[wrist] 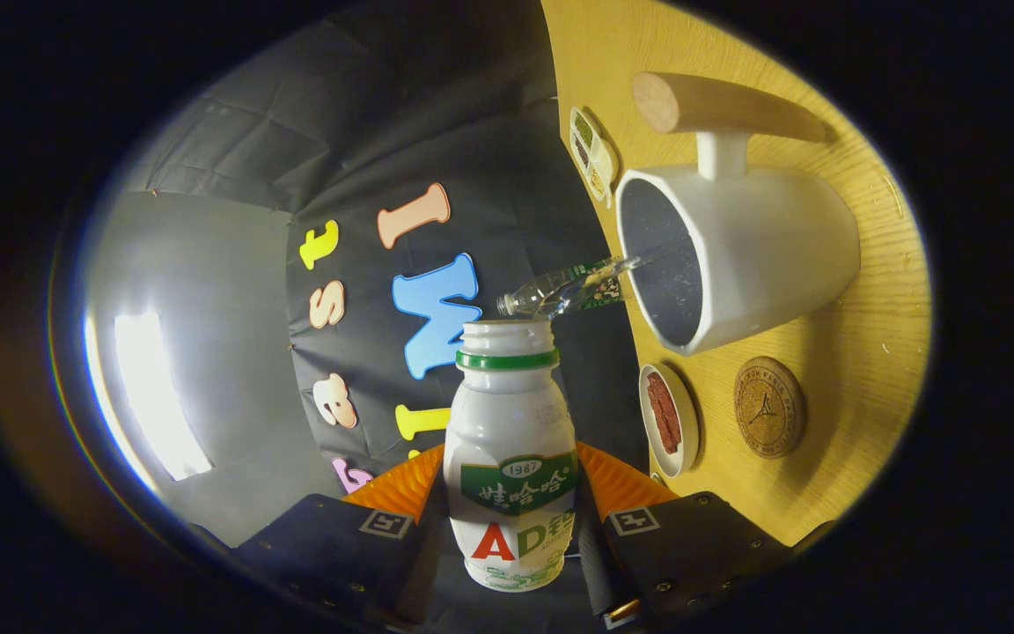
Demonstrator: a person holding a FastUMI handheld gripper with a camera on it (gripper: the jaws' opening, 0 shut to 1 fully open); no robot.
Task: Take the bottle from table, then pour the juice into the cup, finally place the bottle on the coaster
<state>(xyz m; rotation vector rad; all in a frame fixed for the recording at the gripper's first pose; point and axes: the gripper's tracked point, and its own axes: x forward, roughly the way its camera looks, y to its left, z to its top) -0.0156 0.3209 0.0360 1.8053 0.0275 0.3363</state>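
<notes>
My gripper (511,519) is shut on a small white bottle (511,458) with a green neck ring and an open mouth, held between both fingers. The whole view is rolled sideways, so the wooden table (877,352) stands on edge beyond the fingers. A white cup (753,251) with a dark inside and a wooden handle (718,106) sits on the table, its opening level with and just past the bottle's mouth. A round cork coaster (768,407) lies on the table beside the cup. No liquid shows leaving the bottle.
A clear plastic bottle (564,291) stands behind, near the cup's rim. A small white dish with red strips (668,421) lies near the coaster. A little tray with compartments (592,154) sits at the table's far side.
</notes>
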